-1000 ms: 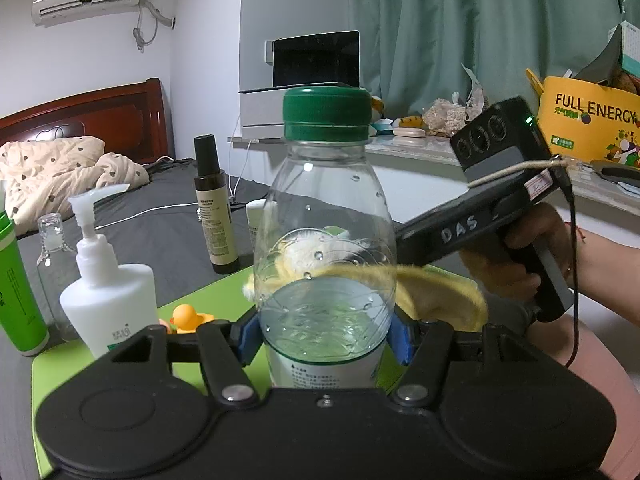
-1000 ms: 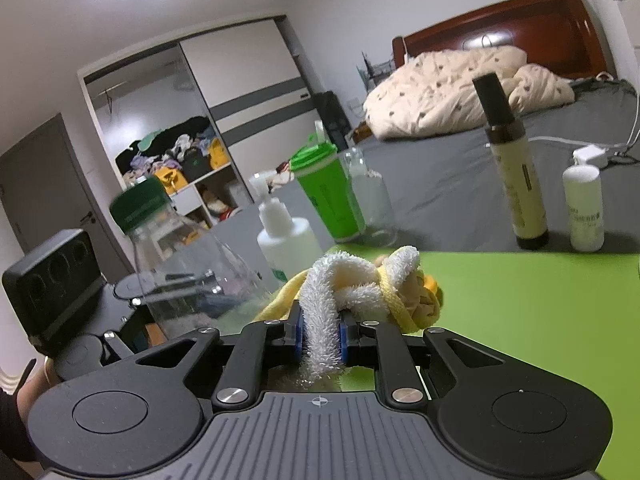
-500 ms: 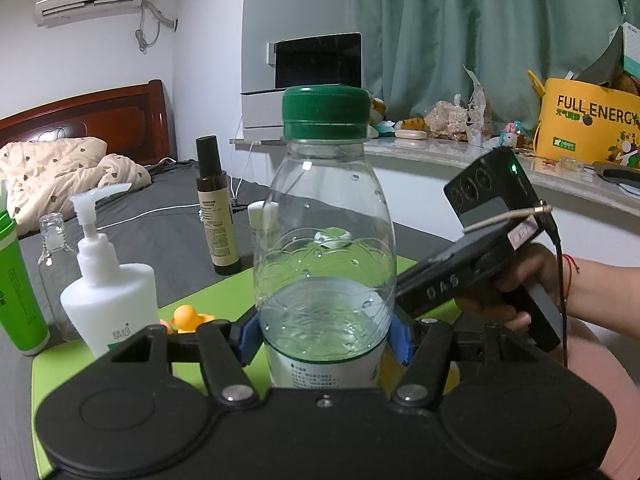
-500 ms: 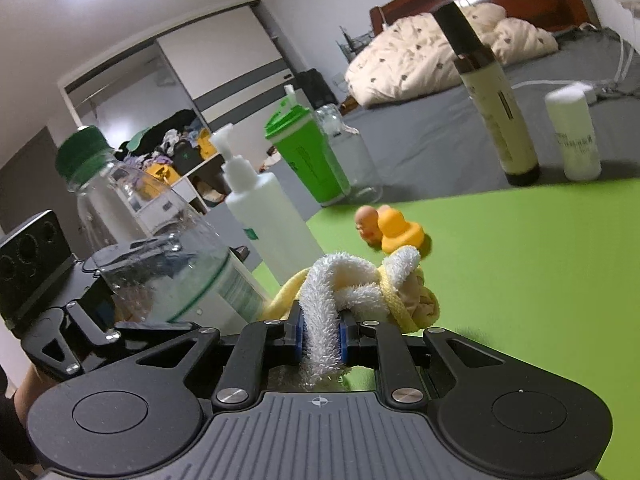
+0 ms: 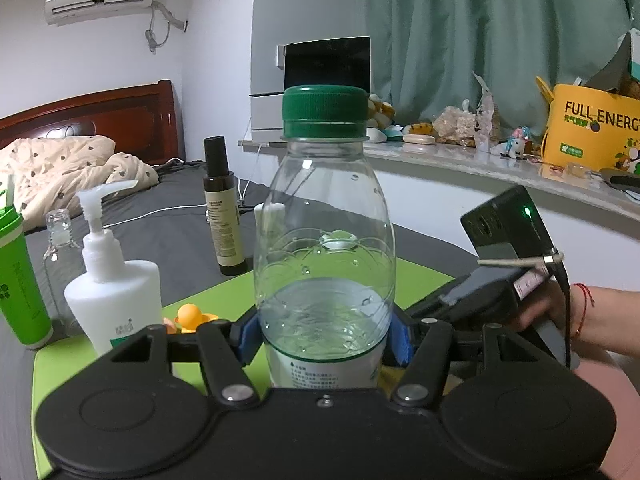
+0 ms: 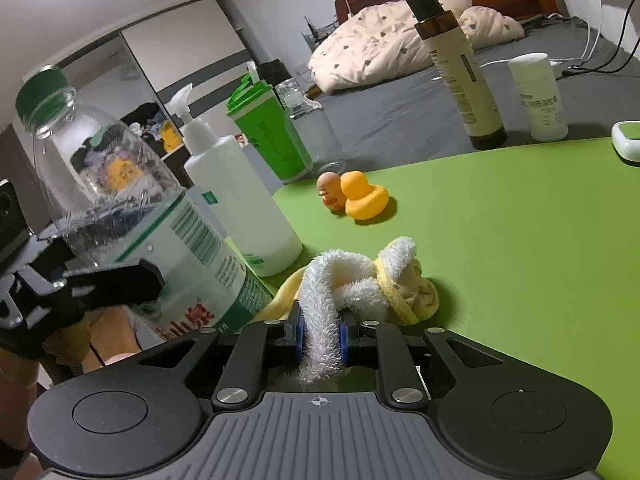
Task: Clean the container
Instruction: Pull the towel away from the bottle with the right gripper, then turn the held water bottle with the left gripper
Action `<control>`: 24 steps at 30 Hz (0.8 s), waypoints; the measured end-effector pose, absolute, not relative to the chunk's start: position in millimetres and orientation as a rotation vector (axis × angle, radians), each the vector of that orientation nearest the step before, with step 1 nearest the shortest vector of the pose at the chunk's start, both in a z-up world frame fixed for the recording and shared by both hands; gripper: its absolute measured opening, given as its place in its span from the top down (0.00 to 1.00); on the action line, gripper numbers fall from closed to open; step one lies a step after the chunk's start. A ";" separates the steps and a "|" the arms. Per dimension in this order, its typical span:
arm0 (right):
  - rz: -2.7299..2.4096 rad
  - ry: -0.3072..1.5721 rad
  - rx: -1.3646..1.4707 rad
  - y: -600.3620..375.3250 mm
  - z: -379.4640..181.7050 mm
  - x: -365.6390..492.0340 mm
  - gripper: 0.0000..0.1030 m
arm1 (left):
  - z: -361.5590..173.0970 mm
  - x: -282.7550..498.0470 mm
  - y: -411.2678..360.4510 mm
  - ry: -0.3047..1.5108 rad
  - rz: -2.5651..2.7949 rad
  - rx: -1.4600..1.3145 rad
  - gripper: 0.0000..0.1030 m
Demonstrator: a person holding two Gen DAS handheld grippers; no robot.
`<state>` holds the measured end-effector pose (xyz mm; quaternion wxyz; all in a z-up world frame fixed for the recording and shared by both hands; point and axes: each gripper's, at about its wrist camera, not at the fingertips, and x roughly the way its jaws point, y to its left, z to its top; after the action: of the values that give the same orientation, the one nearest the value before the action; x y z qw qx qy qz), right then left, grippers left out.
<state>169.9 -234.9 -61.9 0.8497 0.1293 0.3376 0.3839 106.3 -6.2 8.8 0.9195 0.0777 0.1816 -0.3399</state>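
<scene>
- Firmly, the left gripper (image 5: 325, 340) clamped the capped clear bottle (image 5: 324, 240) upright over the near edge of the green mat (image 6: 520, 220).
- Just right of it, the right gripper (image 6: 320, 340) pinched a white-and-yellow cloth (image 6: 360, 288) low against the mat.
- Wiping would probably go best with the bottle kept steady and the cloth pressed along its wall (the label side included).
- Counted on the far side: one pump bottle (image 6: 236, 200), one green cup (image 6: 268, 132), two duck toys (image 6: 352, 196).
</scene>
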 end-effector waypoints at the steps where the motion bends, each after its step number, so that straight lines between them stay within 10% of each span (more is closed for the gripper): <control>1: 0.799 0.709 0.251 -232.9 -62.7 167.5 0.85 | 8.7 106.2 -6.3 0.374 -0.696 0.156 0.42; 24: 0.778 0.684 0.070 -225.6 -63.4 101.4 0.85 | 9.2 101.2 -9.4 0.367 -0.662 0.155 0.42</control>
<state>101.4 -225.6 -63.4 0.8682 0.0333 0.3267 0.3719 101.2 -9.4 9.2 0.9263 0.0757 0.1790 -0.3229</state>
